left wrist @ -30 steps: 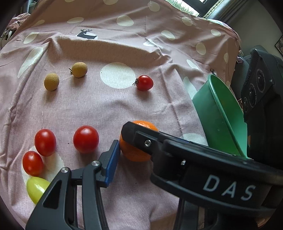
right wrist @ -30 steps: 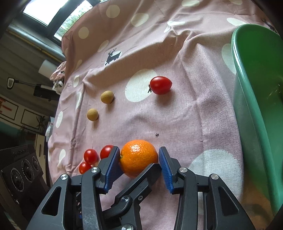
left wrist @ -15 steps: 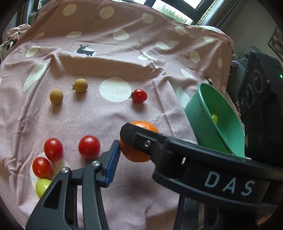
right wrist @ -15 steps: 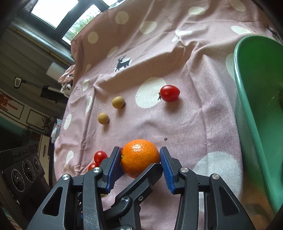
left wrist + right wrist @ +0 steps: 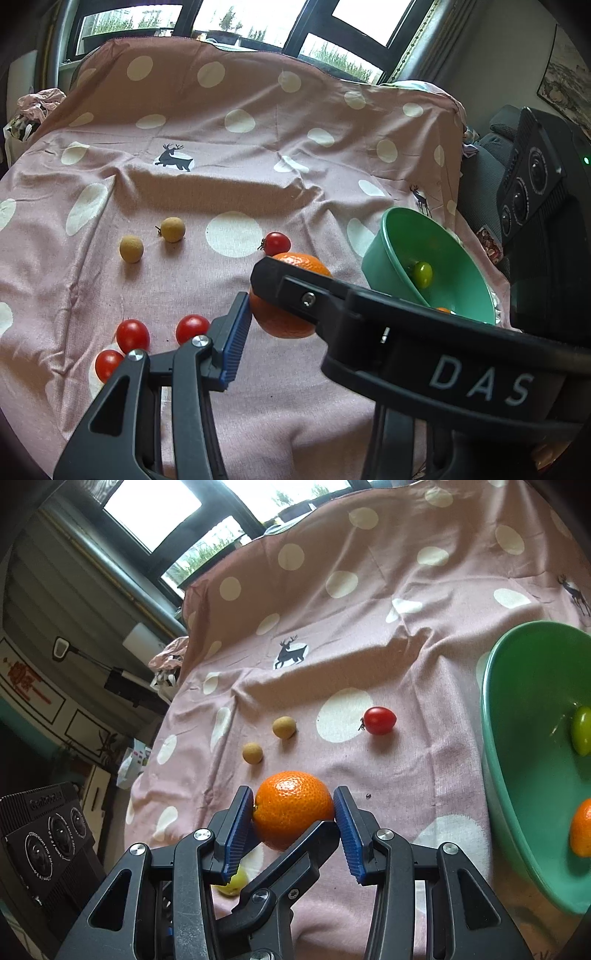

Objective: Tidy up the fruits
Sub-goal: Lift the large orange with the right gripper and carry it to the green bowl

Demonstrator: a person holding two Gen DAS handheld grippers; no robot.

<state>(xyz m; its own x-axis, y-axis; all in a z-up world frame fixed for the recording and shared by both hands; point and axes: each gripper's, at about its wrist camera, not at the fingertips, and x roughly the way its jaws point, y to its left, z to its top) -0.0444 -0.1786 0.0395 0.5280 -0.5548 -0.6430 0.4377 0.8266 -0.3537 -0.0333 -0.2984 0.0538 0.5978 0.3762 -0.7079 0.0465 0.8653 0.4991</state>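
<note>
An orange [image 5: 293,808] is clamped between the blue pads of my right gripper [image 5: 293,818], above the pink spotted cloth [image 5: 406,657]. My left gripper [image 5: 280,317] comes at the same orange [image 5: 284,323] from the side. Its left pad [image 5: 234,336] presses on the orange, and its other finger is hidden behind the right gripper's black body [image 5: 369,325]. A green bowl [image 5: 447,251] tilts at the right with a green tomato [image 5: 422,274] and a small orange [image 5: 581,827] inside. On the cloth lie a red tomato [image 5: 379,720] and two longans [image 5: 284,726] [image 5: 252,753].
Three red tomatoes [image 5: 133,334] [image 5: 192,328] [image 5: 108,363] lie at the cloth's near left. A yellow-green tomato [image 5: 232,882] shows under the right gripper. A black speaker box [image 5: 532,192] stands right of the bowl, and windows [image 5: 236,22] run behind.
Both grippers have risen together with the orange between them, and both views have tilted up, so more of the bowl's inside and the windows now show.
</note>
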